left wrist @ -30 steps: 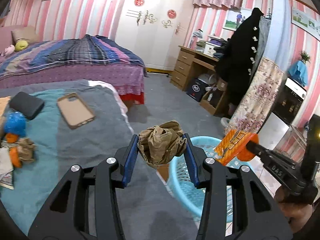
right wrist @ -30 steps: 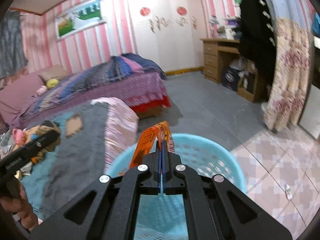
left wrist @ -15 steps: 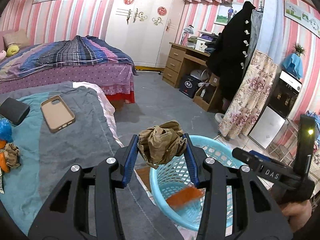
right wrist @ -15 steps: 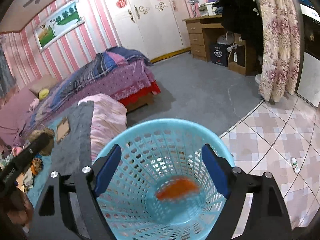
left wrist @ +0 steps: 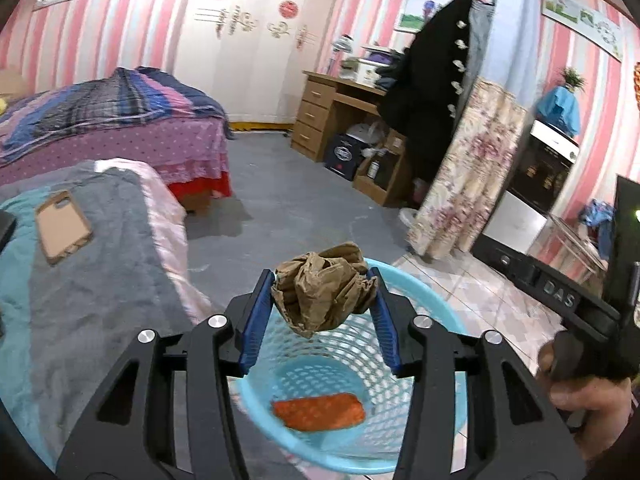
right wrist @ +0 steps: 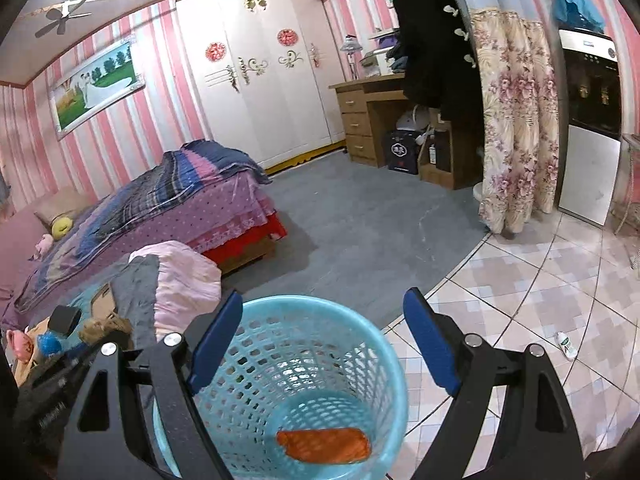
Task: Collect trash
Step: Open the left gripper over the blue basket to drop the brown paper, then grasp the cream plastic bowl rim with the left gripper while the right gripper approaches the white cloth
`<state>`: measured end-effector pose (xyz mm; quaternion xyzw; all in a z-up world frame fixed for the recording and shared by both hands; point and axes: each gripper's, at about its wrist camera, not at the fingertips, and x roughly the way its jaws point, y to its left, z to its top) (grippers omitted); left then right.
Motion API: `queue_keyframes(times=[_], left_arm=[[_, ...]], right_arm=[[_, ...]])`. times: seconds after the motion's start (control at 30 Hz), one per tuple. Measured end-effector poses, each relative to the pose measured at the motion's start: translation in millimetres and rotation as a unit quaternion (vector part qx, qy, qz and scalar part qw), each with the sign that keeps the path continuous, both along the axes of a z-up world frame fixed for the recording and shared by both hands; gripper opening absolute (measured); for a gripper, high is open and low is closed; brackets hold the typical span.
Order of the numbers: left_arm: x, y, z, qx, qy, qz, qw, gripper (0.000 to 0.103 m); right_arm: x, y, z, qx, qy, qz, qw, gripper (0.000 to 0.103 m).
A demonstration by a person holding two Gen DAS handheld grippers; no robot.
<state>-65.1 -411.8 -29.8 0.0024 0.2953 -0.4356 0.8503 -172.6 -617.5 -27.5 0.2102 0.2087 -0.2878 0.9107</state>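
My left gripper [left wrist: 322, 294] is shut on a crumpled brown paper ball [left wrist: 324, 290] and holds it above the light blue plastic basket [left wrist: 448, 320]. An orange wrapper [left wrist: 318, 414] lies on the basket's bottom. In the right wrist view the right gripper [right wrist: 322, 322] is open and empty above the same basket [right wrist: 376, 344], with the orange wrapper [right wrist: 324, 445] inside. The right gripper's body also shows at the right of the left wrist view [left wrist: 560, 300].
The near bed [left wrist: 80, 280] with a grey and teal blanket is at the left, with a phone case [left wrist: 62, 226] on it. More small items lie on it in the right wrist view [right wrist: 48, 340]. A small bottle [right wrist: 566, 345] lies on the tiled floor.
The right gripper opened and dropped the orange wrapper into the basket. The left gripper carried the paper ball to the right, from over the bed edge to above the basket.
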Motion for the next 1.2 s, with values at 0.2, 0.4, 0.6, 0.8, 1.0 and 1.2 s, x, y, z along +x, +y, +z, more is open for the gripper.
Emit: queue_keyframes(times=[0.2,0.4,0.6,0.8,1.0,1.2], left_arm=[[1.8,15.9,0.6,0.007,-0.007,0.023,0.9997,0.087],[12.4,97.2,5.9,0.052,-0.037,0.114,0.9914,0.088],[33.6,215.6,5.9,0.12,-0.069,0.214,0.9669,0.089],[45.1,342.7,5.8,0.112,-0.052,0.298,0.9465,0.091],[69.0,415.4,-24.1,0.125,0.009,0.334,0.9344,0.088],[82.6,424.9,-52.9,0.135,0.051,0.302,0.9423,0.072]], right_arm=[[5.9,2.1,4.0,-0.011,0.007,0.012,1.0,0.082],[38.7,44.0,4.0,0.001,-0.001,0.109,0.994,0.082],[70.1,112.5,16.5,-0.003,-0.016,0.186,0.982,0.082],[94.9,186.0,18.9,0.003,-0.017,0.248,0.969,0.082],[109.4,248.4,18.4,-0.028,-0.005,0.285,0.958,0.082],[123.8,279.2,15.0,-0.029,0.009,0.303,0.953,0.082]])
